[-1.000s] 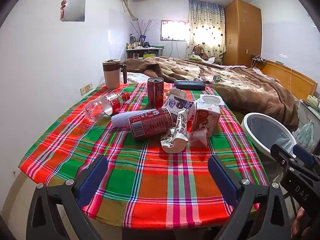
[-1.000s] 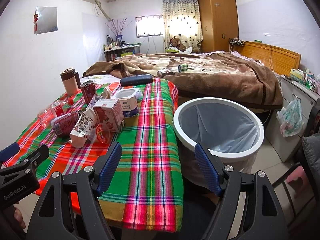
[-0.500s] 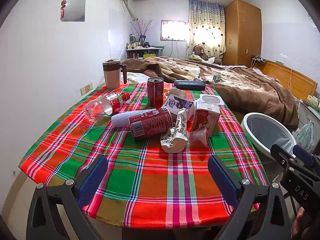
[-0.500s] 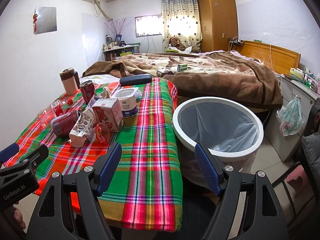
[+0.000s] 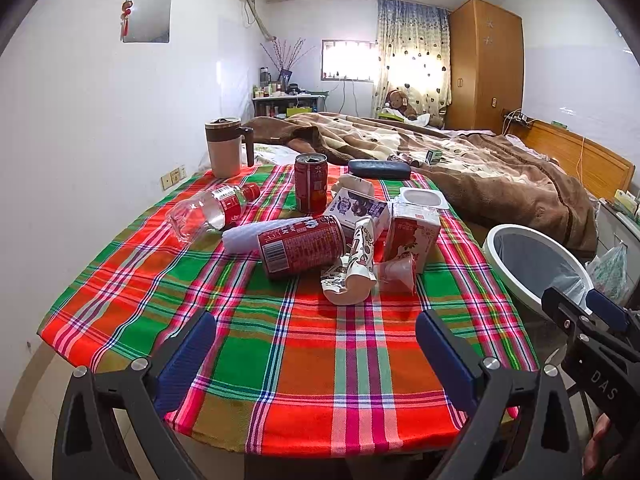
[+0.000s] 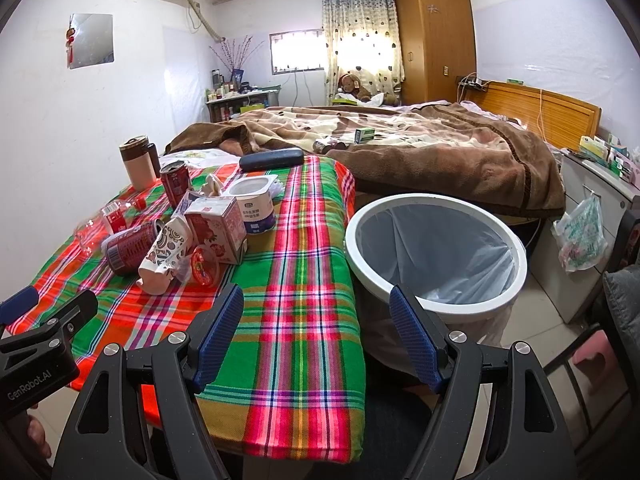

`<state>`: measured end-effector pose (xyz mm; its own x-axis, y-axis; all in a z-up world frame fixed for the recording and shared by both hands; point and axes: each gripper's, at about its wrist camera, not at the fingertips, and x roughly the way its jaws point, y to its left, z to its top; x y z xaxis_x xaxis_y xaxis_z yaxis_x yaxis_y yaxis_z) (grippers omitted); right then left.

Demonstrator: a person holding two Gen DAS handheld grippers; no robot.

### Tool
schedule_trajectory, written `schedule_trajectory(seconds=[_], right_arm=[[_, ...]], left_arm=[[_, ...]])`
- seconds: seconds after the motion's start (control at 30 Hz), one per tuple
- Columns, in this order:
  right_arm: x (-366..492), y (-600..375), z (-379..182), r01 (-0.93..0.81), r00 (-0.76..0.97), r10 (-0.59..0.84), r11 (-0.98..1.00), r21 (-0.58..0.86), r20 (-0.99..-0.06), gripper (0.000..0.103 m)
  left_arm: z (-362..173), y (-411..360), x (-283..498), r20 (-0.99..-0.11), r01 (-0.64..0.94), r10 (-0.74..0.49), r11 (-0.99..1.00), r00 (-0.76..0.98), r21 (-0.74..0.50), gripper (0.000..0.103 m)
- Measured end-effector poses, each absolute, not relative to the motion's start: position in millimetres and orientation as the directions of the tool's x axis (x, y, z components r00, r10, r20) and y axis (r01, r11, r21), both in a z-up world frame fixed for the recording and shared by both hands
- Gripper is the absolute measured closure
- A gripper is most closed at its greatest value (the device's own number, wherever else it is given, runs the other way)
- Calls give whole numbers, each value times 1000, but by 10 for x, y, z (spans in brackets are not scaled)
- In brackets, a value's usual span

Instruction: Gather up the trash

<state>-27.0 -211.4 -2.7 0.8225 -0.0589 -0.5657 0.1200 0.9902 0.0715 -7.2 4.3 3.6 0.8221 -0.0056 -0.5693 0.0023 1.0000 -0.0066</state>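
Trash lies heaped mid-table on a plaid cloth [image 5: 312, 344]: a red can on its side [image 5: 300, 246], an upright red can [image 5: 310, 188], a clear bottle [image 5: 212, 212], a crushed paper cup [image 5: 352, 268], a red carton [image 5: 412, 232], a purple carton [image 5: 358, 208] and a white tub [image 5: 423, 198]. A white bin with a liner [image 6: 436, 254] stands at the table's right edge. My left gripper [image 5: 316, 344] hangs open over the near edge, well short of the heap. My right gripper [image 6: 316, 328] is open between table corner and bin, holding nothing.
A brown-lidded mug [image 5: 224, 148] and a dark case [image 5: 379, 169] sit at the table's far end. Beyond lies a bed with a brown blanket [image 6: 420, 152]. A white wall runs along the left. A plastic bag [image 6: 580, 236] hangs at the right by a cabinet.
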Motion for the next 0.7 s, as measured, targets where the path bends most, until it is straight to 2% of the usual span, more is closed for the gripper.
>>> schedule_trajectory(seconds=[0.7], right_arm=[[-185,-2117,-83,109,814,-39,990,86,-580,26]], left_arm=[[-9,60,6,-589,5,-10,1000,808,-10,2]])
